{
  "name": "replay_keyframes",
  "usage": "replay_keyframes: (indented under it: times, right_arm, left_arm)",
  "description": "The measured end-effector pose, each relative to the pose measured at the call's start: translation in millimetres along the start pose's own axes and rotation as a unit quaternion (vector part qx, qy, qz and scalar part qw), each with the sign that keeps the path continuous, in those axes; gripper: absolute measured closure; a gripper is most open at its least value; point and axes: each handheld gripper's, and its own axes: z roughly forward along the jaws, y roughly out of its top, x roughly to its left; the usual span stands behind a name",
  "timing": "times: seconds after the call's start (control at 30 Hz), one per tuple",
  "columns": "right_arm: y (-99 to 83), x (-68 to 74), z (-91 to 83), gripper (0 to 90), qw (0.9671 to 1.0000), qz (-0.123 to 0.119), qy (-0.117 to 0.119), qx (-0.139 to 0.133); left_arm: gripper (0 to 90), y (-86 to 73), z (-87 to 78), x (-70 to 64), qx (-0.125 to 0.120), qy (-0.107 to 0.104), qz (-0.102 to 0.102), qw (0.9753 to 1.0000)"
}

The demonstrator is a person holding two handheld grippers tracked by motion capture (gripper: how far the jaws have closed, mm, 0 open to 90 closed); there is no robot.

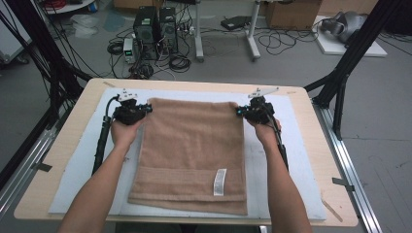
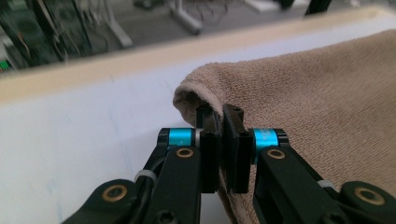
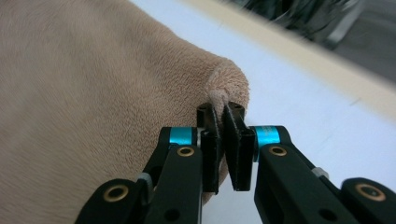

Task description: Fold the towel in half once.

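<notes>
At the counter's [image 1: 63,160] far edge, both grippers, left [image 1: 130,112] and right [image 1: 253,112], are pinching the tan towel's [image 1: 192,150] far corners, jaws clamped on cloth, probably for folding it evenly.

One tan towel [image 1: 192,150], one white care label [image 1: 220,182], two grippers: left gripper [image 1: 144,108], right gripper [image 1: 239,111]. One white mat [image 1: 296,160], one table [image 1: 63,141], two computer towers [image 1: 155,26].

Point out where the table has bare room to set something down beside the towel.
Free: the white mat strip between the towel and the table's left edge, the wider strip right of the towel, and a narrow band beyond it. Crowded: the far corners, where the left gripper and right gripper pinch the towel.
</notes>
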Motion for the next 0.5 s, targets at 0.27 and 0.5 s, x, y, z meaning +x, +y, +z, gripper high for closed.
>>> replay_keyframes:
  times: [0.27,0.5]
  right_arm:
    - [-0.2,-1.3,-2.3,47.5,0.9995,0.017,0.0,0.026]
    - [-6.7,31.5,-21.8,39.7,0.9964,0.004,0.076,0.038]
  left_arm:
    - [55.7,-2.5,-4.0,-2.2,0.062,0.001,0.043,0.9972]
    - [51.9,-26.1,-33.9,-19.9,0.068,-0.056,0.066,0.9939]
